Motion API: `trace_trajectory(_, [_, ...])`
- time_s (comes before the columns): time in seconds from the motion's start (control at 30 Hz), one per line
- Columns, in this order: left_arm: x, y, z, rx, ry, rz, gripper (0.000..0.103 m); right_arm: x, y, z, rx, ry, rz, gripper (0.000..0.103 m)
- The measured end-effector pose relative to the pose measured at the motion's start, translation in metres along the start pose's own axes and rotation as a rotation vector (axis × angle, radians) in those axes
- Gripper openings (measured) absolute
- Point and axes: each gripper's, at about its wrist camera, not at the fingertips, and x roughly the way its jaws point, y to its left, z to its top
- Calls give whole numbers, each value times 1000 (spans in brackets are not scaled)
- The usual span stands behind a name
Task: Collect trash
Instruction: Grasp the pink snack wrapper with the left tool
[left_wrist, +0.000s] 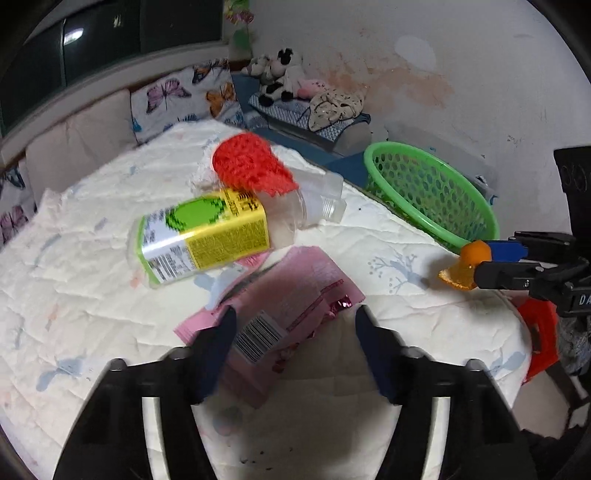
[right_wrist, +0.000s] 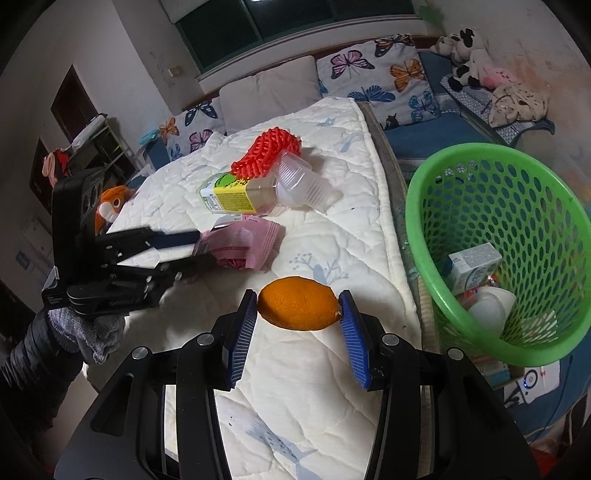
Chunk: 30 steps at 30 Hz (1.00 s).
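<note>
My right gripper (right_wrist: 298, 306) is shut on an orange peel (right_wrist: 298, 303) and holds it above the white quilted table cover, left of the green basket (right_wrist: 417, 206). It also shows in the left wrist view (left_wrist: 476, 264). My left gripper (left_wrist: 293, 317) is open, its fingers either side of a pink wrapper (left_wrist: 280, 295), which also shows in the right wrist view (right_wrist: 247, 242). Behind lie a yellow-green labelled bottle (left_wrist: 201, 236), a clear plastic cup (left_wrist: 317, 199) and a red foam net (left_wrist: 251, 164).
The green basket (left_wrist: 432, 192) stands off the table's right edge and holds a small carton (right_wrist: 471, 266) and white cups. Butterfly cushions (right_wrist: 373, 70), plush toys (right_wrist: 467, 55) and a blue sofa lie behind. An orange plush toy (right_wrist: 112, 201) sits at the far left.
</note>
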Motion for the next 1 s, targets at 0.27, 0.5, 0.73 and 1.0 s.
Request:
trace_trajectory(0.27, [13, 2, 9, 110, 45, 40, 81, 1, -1, 1, 8, 5, 3, 46])
trace_trajectory(0.5, [29, 23, 18, 118, 71, 11, 92, 4, -8, 2, 31, 17, -3, 46])
trace_trajectory(0.73, [54, 35, 20, 80, 123, -65, 93, 6, -13, 4, 43, 23, -11, 47])
trace_trajectory(1.0, [48, 28, 10, 48, 115, -116, 70, 2, -19, 5, 58, 11, -16, 47])
